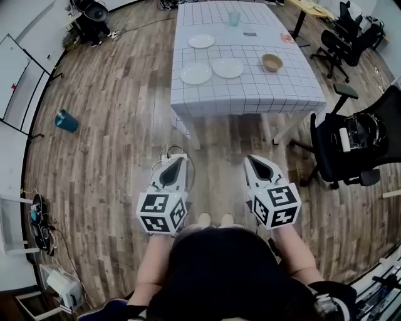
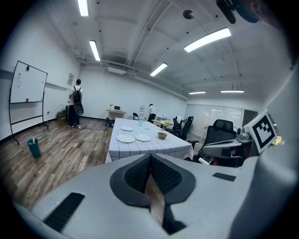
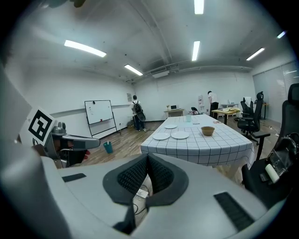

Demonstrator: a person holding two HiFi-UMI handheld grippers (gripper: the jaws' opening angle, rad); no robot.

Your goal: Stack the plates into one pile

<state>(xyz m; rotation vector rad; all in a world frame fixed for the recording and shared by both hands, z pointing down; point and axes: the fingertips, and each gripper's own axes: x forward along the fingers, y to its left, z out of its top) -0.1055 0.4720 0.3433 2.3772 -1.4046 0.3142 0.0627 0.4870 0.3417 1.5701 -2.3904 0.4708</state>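
Three white plates lie apart on the checked tablecloth: one [image 1: 196, 74] near the front left, one [image 1: 227, 68] to its right, one [image 1: 201, 41] farther back. In the gripper views the same plates look small and distant [image 2: 125, 138] [image 3: 161, 136]. My left gripper [image 1: 178, 162] and right gripper [image 1: 252, 161] hang side by side over the wooden floor, well short of the table. Both are shut with nothing between the jaws. Their dark ribbed pads [image 2: 140, 173] [image 3: 161, 173] meet in each gripper view.
The table [image 1: 250, 100] also holds a tan bowl [image 1: 272, 62] and a pale cup [image 1: 234, 19]. A black office chair [image 1: 354, 147] stands right of me. A teal bin [image 1: 65, 121] sits on the floor at left, a whiteboard [image 1: 15, 72] beyond it. A person [image 2: 75, 109] stands far off.
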